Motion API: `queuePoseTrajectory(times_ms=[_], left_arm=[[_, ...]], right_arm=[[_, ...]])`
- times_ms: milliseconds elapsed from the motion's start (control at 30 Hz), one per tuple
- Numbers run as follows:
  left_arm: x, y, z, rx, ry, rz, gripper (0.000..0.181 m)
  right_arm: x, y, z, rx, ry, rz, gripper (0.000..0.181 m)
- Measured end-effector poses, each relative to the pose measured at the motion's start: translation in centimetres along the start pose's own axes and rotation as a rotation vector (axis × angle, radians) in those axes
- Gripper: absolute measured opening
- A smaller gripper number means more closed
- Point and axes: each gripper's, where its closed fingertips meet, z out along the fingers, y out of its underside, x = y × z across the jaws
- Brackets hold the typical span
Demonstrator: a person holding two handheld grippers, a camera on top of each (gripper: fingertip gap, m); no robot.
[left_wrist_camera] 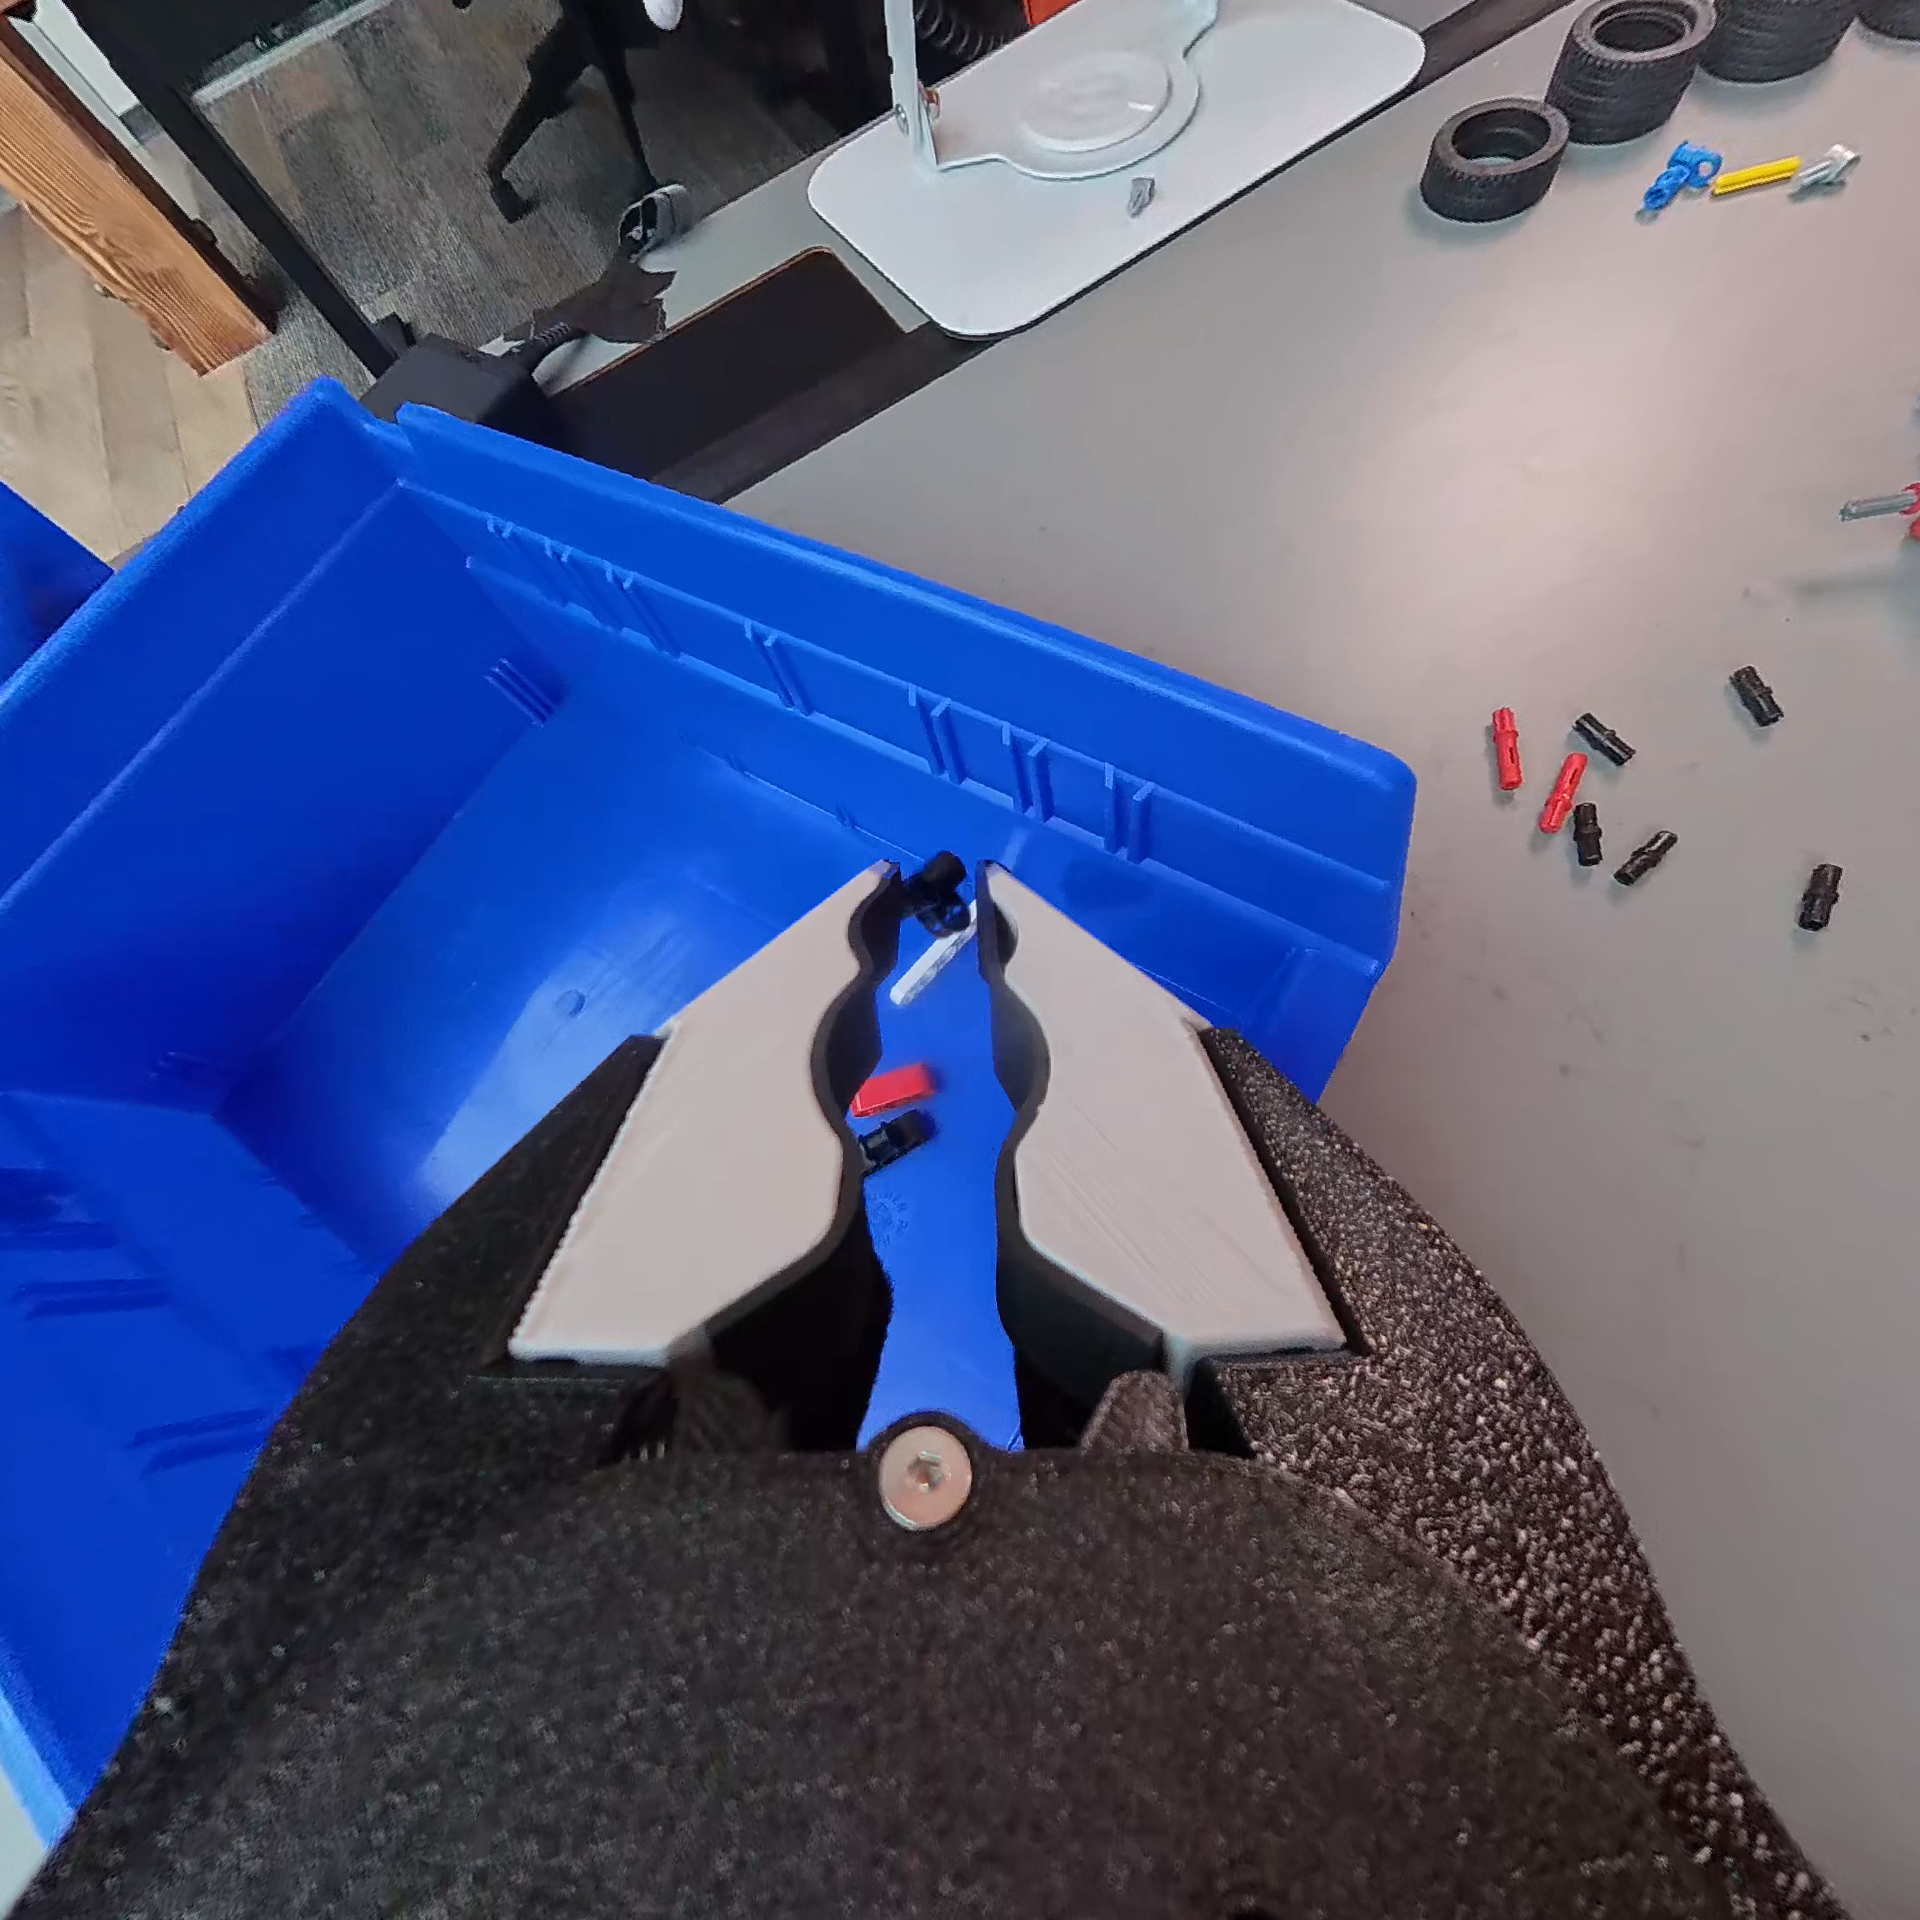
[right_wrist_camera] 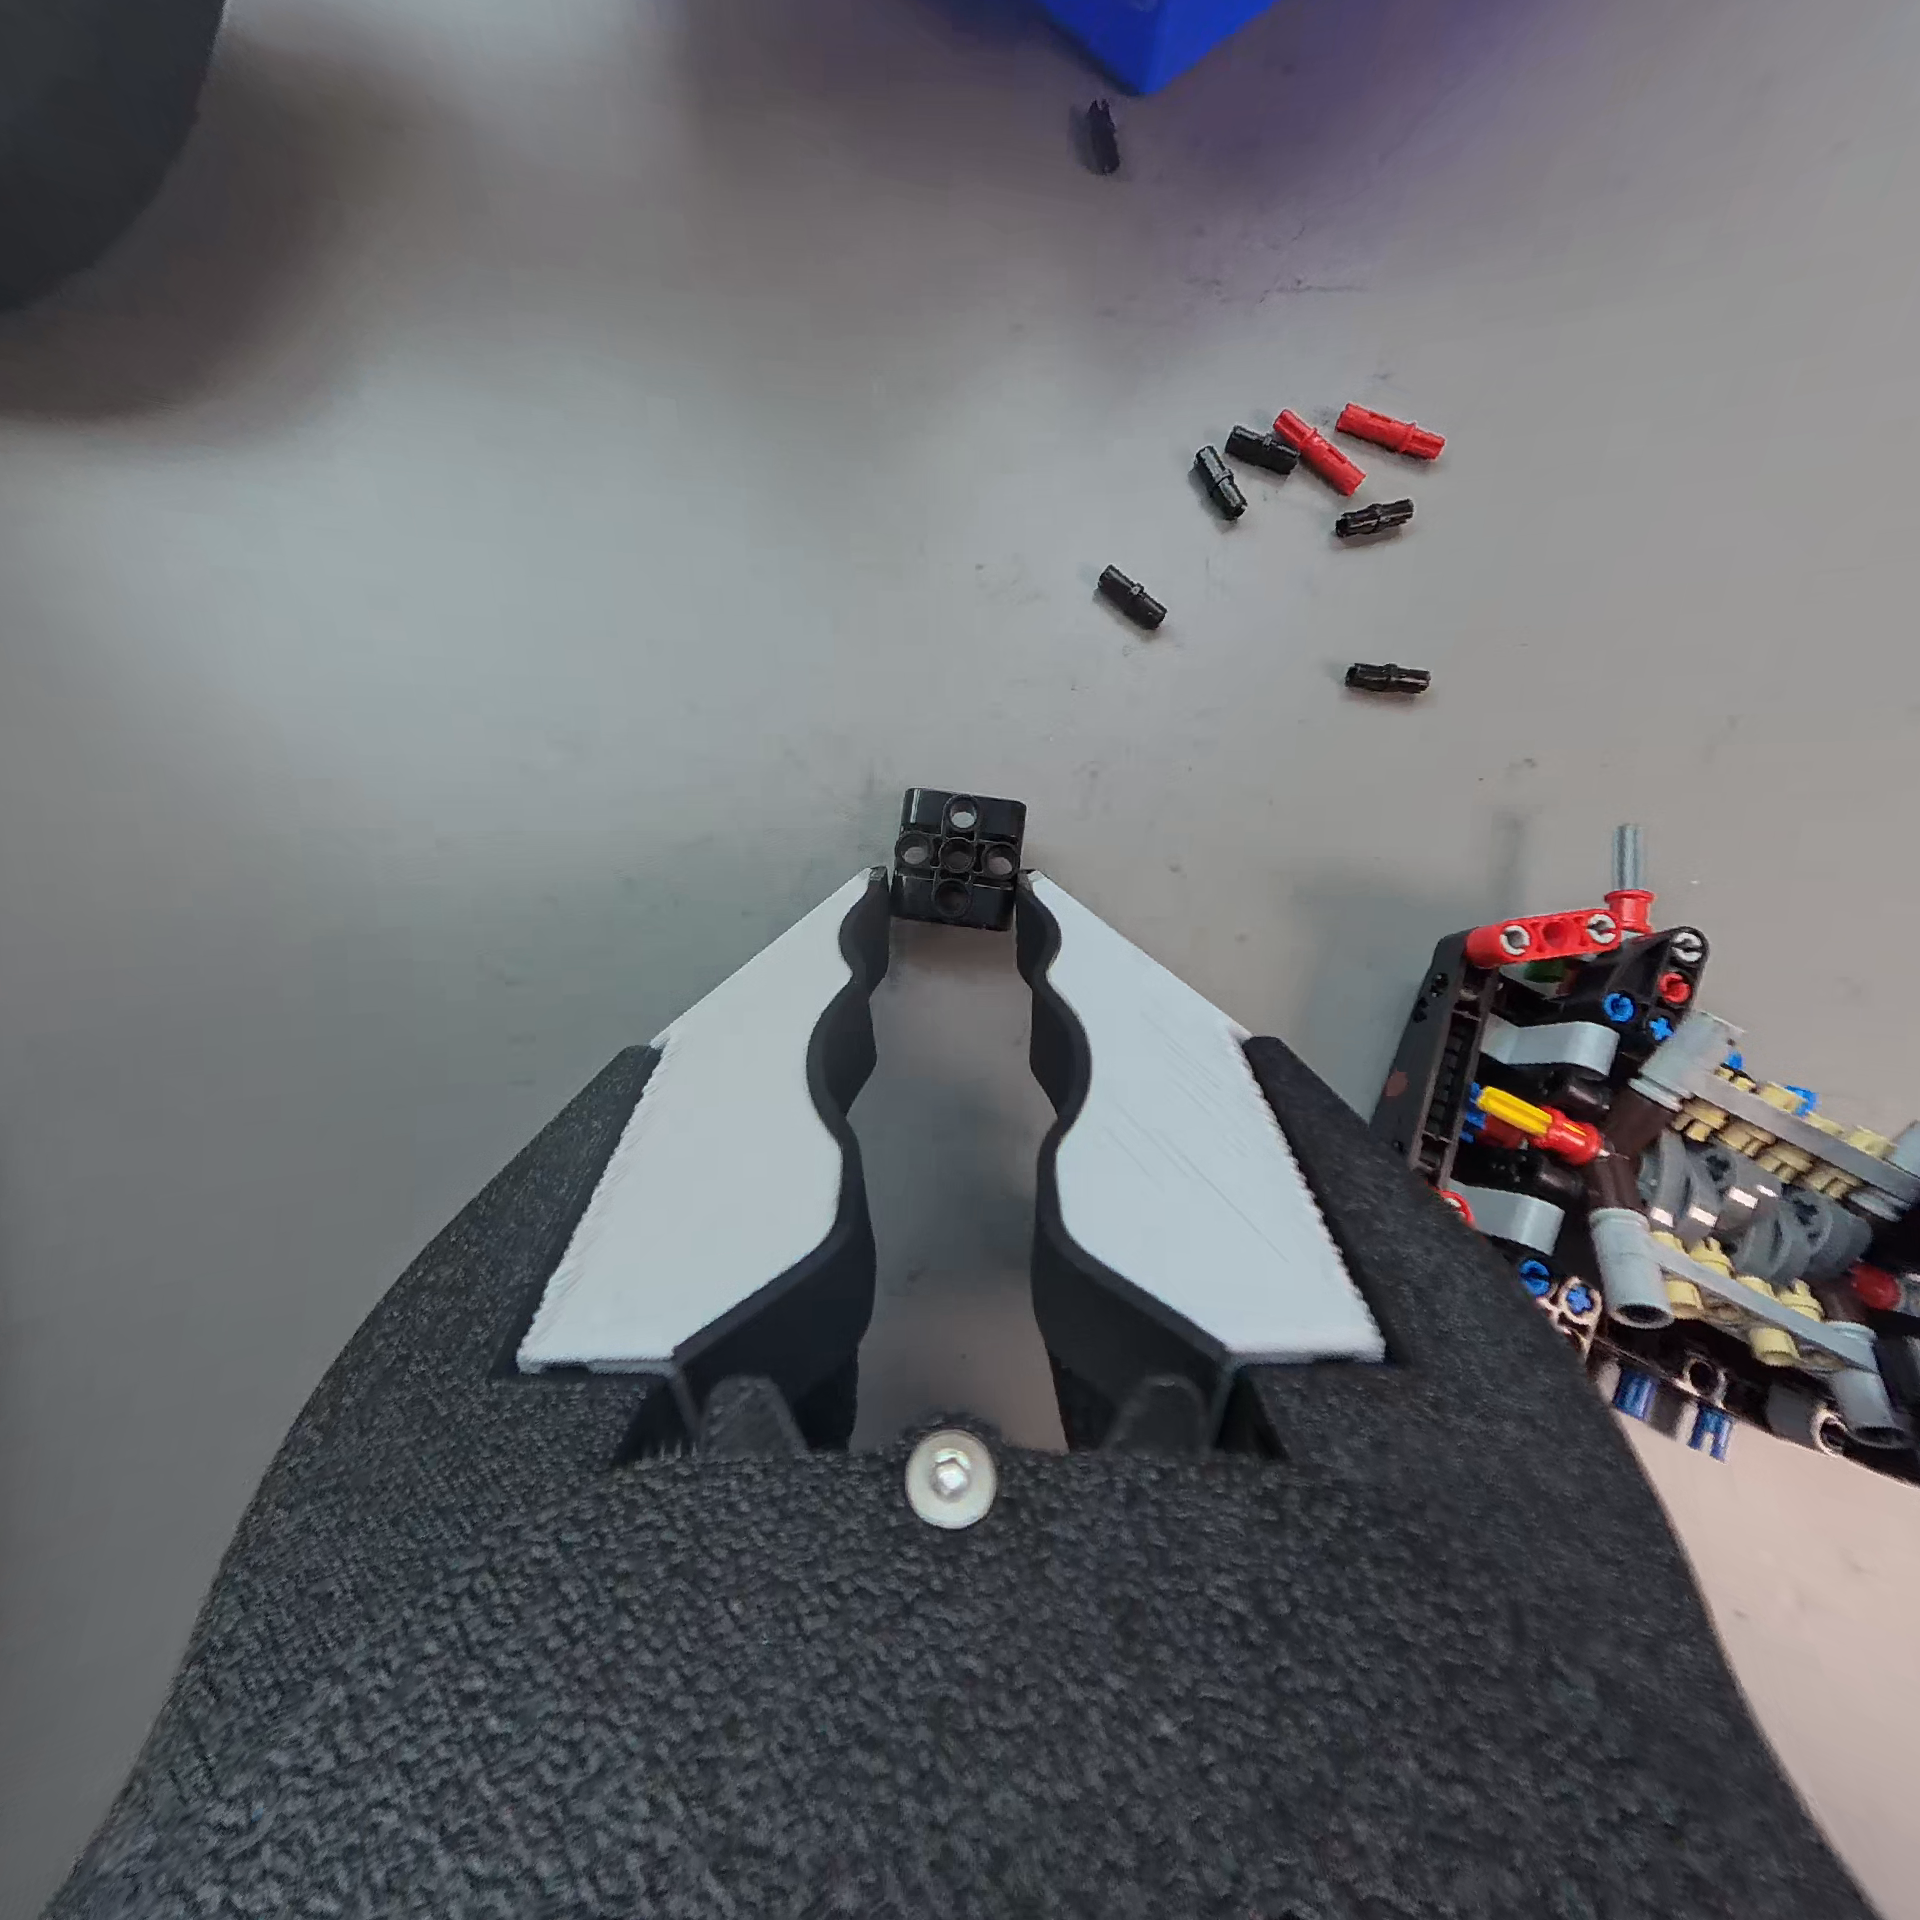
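While the left gripper [left_wrist_camera: 938, 878] hangs over the blue bin [left_wrist_camera: 436, 831], its tips stand a narrow gap apart with a small black piece [left_wrist_camera: 935, 888] between them; whether they grip it, I can't tell. On the bin floor below lie a white pin [left_wrist_camera: 932, 966], a red piece [left_wrist_camera: 891, 1088] and a black pin [left_wrist_camera: 894, 1136], all close together between the fingers. Out on the grey table [left_wrist_camera: 1351, 520], beside the bin, red and black pins [left_wrist_camera: 1579, 784] lie scattered, with black tyres [left_wrist_camera: 1496, 156] far off.

Over to the right gripper [right_wrist_camera: 954, 881]: it's clamped on a black block [right_wrist_camera: 958, 857] with round holes, held at the very tips above the table. Ahead and to the right, loose pins [right_wrist_camera: 1314, 468] sit in a cluster. Just right of the gripper rests a half-built model [right_wrist_camera: 1621, 1164] of grey, black, red and blue parts.
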Motion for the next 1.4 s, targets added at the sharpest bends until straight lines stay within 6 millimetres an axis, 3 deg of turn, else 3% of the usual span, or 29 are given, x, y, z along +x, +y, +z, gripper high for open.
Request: queuePoseTrajectory(times_ms=[100,200,267,333,467,600,733,767,800,833,900,967,1033,1100,1167,1233,1300,1400], left_arm=[[0.2,-1.6,-0.6,0.101,0.025,-0.024,0.023],[0.9,-5.4,-3.1,0.334,0.083,-0.071,0.025],[2.9,-7.5,-5.0,0.464,0.233,-0.119,0.024],[6.5,-8.5,-6.5,0.499,0.486,-0.172,0.025],[14.7,-8.1,-8.0,0.343,0.984,-0.297,0.037],[20.5,-6.8,-6.9,0.172,1.132,-0.297,0.037],[23.2,-6.4,-6.0,0.103,1.159,-0.293,0.032],[23.6,-6.2,-5.8,0.095,1.151,-0.273,0.028],[23.8,-6.2,-5.8,0.106,1.141,-0.251,0.011],[23.8,-6.4,-5.9,0.125,1.130,-0.228,0.009],[23.3,-7.0,-6.0,0.176,1.074,-0.180,0.008],[20.8,-8.3,-5.8,0.264,0.920,-0.135,0.008],[15.4,-9.7,-5.3,0.362,0.627,-0.096,0.006],[8.2,-9.7,-5.0,0.386,0.282,-0.075,0.007],[2.3,-7.2,-4.5,0.270,0.045,-0.071,0.008],[-1.7,-4.3,-3.8,0.165,-0.092,-0.118,0.008],[-3.0,-1.6,-2.6,0.057,-0.098,-0.165,0.008],[-3.4,-0.2,-1.4,0.018,-0.103,-0.182,0.008]], right_arm=[[0.3,-1.5,-0.8,0.103,0.009,0.004,0.024],[1.1,-3.6,-2.0,0.233,0.051,-0.017,0.024],[1.5,-5.0,-3.1,0.325,0.094,-0.050,0.024],[1.9,-6.1,-4.1,0.403,0.152,-0.101,0.024],[2.2,-7.8,-5.7,0.510,0.253,-0.191,0.024],[2.3,-8.3,-6.5,0.531,0.335,-0.272,0.024],[1.8,-8.5,-6.5,0.523,0.365,-0.338,0.024],[1.8,-8.6,-6.6,0.524,0.380,-0.358,0.024],[1.8,-8.6,-6.7,0.520,0.392,-0.372,0.024],[1.8,-8.7,-6.8,0.522,0.404,-0.382,0.024],[2.1,-9.0,-7.4,0.551,0.415,-0.346,0.022],[3.5,-8.8,-8.0,0.552,0.411,-0.260,0.037],[5.9,-8.1,-9.2,0.542,0.442,-0.183,0.040],[9.3,-6.7,-10.9,0.495,0.517,-0.106,0.040],[12.5,-4.5,-12.1,0.439,0.543,0.012,0.038],[14.6,-1.8,-12.1,0.380,0.500,0.134,0.036],[15.8,0.9,-11.4,0.313,0.441,0.207,0.035],[16.3,3.4,-10.5,0.305,0.322,0.295,0.031]])
